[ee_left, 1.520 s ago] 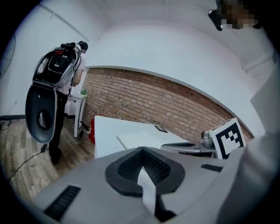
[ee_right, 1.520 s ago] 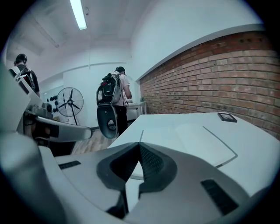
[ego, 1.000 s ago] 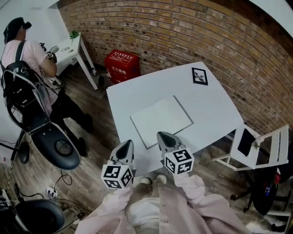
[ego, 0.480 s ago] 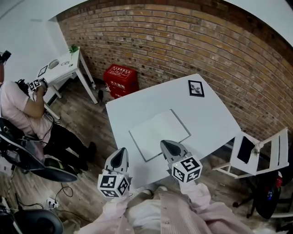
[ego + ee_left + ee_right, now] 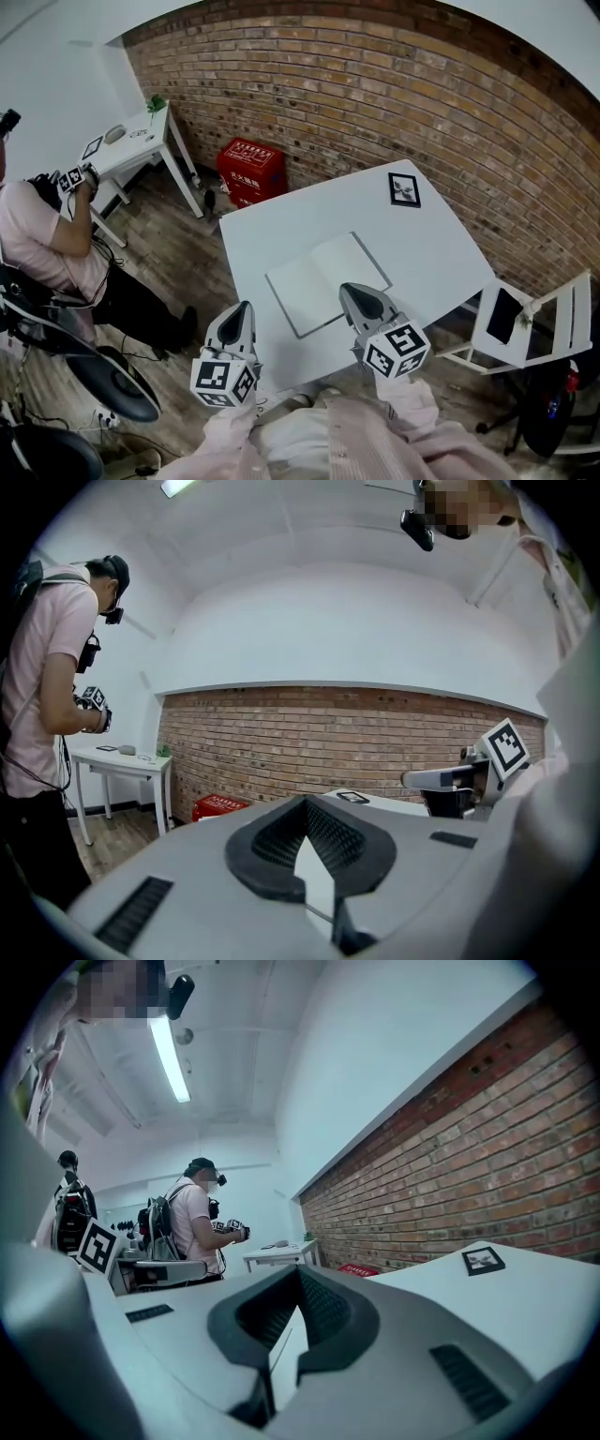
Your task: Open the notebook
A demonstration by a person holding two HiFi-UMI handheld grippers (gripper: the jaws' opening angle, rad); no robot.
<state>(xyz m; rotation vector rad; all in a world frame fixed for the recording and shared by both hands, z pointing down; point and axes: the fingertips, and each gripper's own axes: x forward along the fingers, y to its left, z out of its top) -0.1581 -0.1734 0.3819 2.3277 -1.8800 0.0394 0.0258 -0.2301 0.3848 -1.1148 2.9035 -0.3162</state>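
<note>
The notebook (image 5: 323, 279) is seen at the centre of the frame, lying flat on the white table (image 5: 441, 248) with white pages up. The left gripper (image 5: 236, 319) is held at lower left, off the table's edge. The right gripper (image 5: 359, 296) is held over the notebook's lower right corner. Both pairs of jaws are clenched together on nothing.

Brick wall (image 5: 375, 84) at the back, wood-plank floor (image 5: 187, 272). White tabletop (image 5: 441, 253) in the middle, small white side table (image 5: 131, 145) and red crate (image 5: 251, 167) by the bricks, white folding chair (image 5: 548, 314) off right, tube light (image 5: 170, 1057) overhead.
</note>
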